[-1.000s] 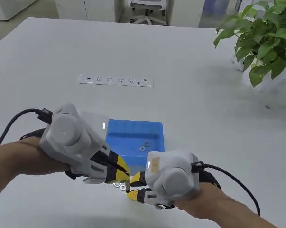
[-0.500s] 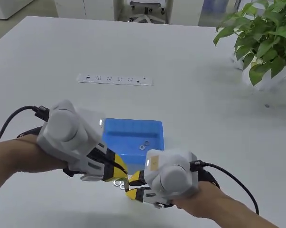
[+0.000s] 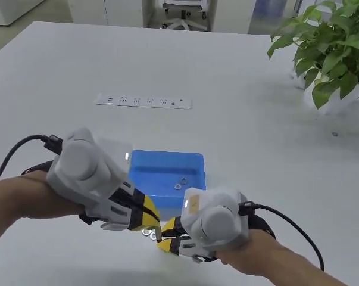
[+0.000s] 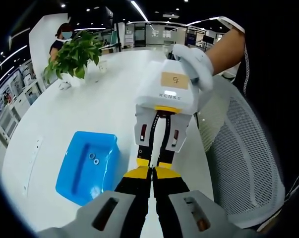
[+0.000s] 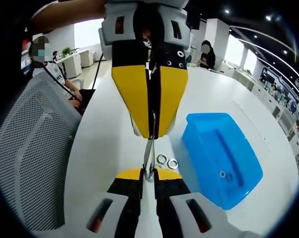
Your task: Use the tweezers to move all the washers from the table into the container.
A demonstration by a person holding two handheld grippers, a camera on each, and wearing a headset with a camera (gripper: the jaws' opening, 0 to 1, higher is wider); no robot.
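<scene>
1. Left gripper [image 4: 151, 173] and right gripper [image 5: 149, 173] meet tip to tip just off the container's [image 5: 204, 134] near wall.
2. Both pairs of jaws are pinched together on the tweezers [image 5: 150, 144]. The tool runs out of the left's yellow pads and ends between the right's.
3. Probable reason: a thin, springy tool twists in a single pinch, so a second pinch steadies or re-seats it before a pick.
4. The fisheye is poor here, so it's unclear which end is the working tips, or whether either gripper carries most of the load.
5. Two washers [image 5: 161, 158] lie flat on the table [image 3: 239, 119], side by side, just beside the container's near wall and next to the tweezers.
6. Two more washers [image 5: 222, 174] sit on the container's floor, so the job is partly done.
7. Materials:
   - Tweezers: narrow bright steel strip.
   - Washers: small, flat, shiny rings.
   - Container: smooth blue plastic, rectangular, low walls, rounded corners.
   - Table: matt white, featureless.
   - Pads: flat yellow faces on black fingers.
8. Flat rings on a smooth top will likely slide rather than lift. The tips probably need to catch an edge or the hole.
</scene>
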